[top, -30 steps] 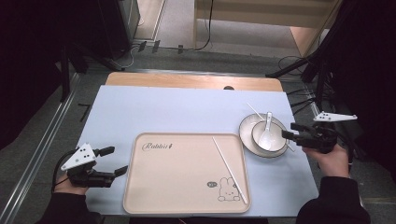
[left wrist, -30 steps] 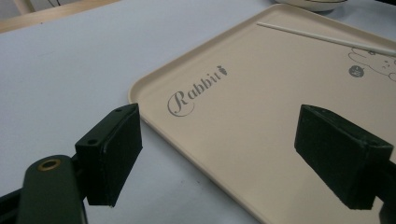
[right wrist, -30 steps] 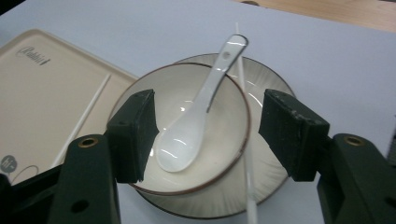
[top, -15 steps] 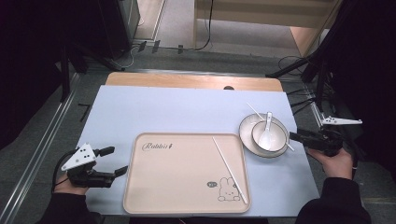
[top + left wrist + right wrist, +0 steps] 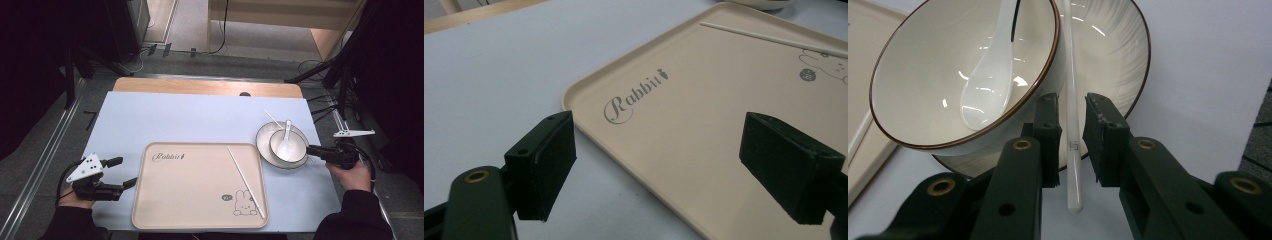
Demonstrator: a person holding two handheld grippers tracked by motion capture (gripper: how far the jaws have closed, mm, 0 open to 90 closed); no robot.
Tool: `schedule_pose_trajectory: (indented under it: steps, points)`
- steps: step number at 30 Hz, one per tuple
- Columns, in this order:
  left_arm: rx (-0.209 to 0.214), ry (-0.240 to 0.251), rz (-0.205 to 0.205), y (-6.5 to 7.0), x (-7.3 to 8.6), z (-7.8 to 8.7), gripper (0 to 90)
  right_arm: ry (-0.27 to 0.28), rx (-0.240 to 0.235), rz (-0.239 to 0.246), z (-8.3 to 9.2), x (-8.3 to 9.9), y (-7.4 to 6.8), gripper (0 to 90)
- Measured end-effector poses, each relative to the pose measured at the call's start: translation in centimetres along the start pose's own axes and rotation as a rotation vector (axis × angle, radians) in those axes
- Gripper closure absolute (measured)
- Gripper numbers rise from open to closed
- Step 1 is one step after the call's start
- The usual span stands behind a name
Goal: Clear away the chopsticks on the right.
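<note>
bowl (image 5: 923, 75): shiny, smooth, like glazed china
spoon (image 5: 990, 75): glossy white
chopstick (image 5: 1071, 125): smooth white plastic
tray (image 5: 195, 200): matt beige plastic
surface (image 5: 190, 117): smooth, dull

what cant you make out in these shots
- Whether the right gripper fingers press the white chopstick: right gripper view, slim gaps show, and its jaws have just been closing.
- Far end of that chopstick: right gripper view, cut off by the top edge.
- Plate under the bowl: mostly hidden by the bowl.
- Small round print on the tray: high view, too small.
</note>
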State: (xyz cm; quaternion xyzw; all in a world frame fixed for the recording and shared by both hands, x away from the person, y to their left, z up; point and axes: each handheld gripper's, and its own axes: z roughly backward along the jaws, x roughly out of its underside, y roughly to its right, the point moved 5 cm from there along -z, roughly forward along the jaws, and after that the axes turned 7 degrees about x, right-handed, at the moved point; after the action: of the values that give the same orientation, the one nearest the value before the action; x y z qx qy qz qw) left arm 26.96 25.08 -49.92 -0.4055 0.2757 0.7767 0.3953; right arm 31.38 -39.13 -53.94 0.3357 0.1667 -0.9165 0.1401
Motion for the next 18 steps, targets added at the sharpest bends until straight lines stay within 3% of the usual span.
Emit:
schedule_pose_trajectory:
  steps: [9, 12, 18]
  points:
    - [0.002, 0.0, -0.002, 0.0, 0.0, 0.0, 15.5, -0.046, 0.01, 0.018, -1.5, 0.1, 0.0, 81.5]
    - [0.002, 0.001, -0.001, 0.0, 0.0, 0.0, 15.5, -0.057, -0.017, 0.009, -2.2, 0.1, 0.1, 82.0]
    - [0.001, -0.001, -0.002, 0.0, 0.0, 0.0, 15.5, -0.061, -0.024, 0.005, -2.9, -0.1, 0.3, 82.1]
